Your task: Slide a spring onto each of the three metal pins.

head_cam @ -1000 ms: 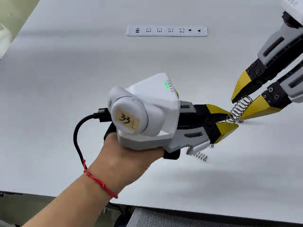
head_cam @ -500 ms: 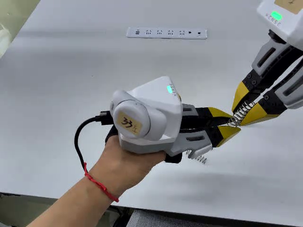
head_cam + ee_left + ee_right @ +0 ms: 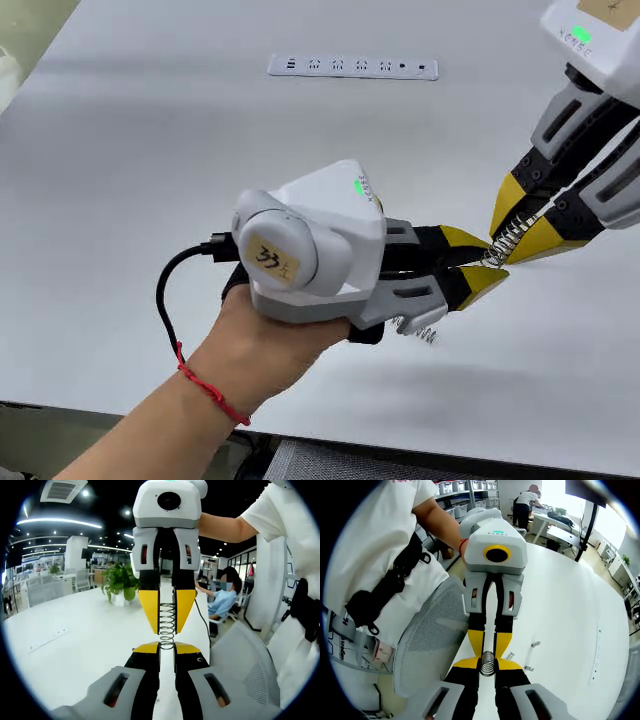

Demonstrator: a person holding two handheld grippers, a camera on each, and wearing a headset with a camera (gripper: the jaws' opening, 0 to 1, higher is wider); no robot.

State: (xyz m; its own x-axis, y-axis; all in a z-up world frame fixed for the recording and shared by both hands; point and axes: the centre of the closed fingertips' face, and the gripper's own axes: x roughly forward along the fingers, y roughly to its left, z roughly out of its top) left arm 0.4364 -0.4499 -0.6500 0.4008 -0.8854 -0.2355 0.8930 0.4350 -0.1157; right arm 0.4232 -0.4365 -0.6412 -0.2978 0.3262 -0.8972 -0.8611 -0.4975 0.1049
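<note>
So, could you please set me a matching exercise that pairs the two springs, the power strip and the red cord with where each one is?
Things:
1. upper spring
2. lower spring
3. power strip
4. red cord

Places:
A. around the person's wrist
B. lying flat at the far side of the table
C. between the jaws of the right gripper
D. on the table beneath the left gripper

Pairs: 1-C, 2-D, 3-B, 4-A

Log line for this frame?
right gripper: shut on spring | left gripper: shut, meeting spring's end | second spring: on table
</note>
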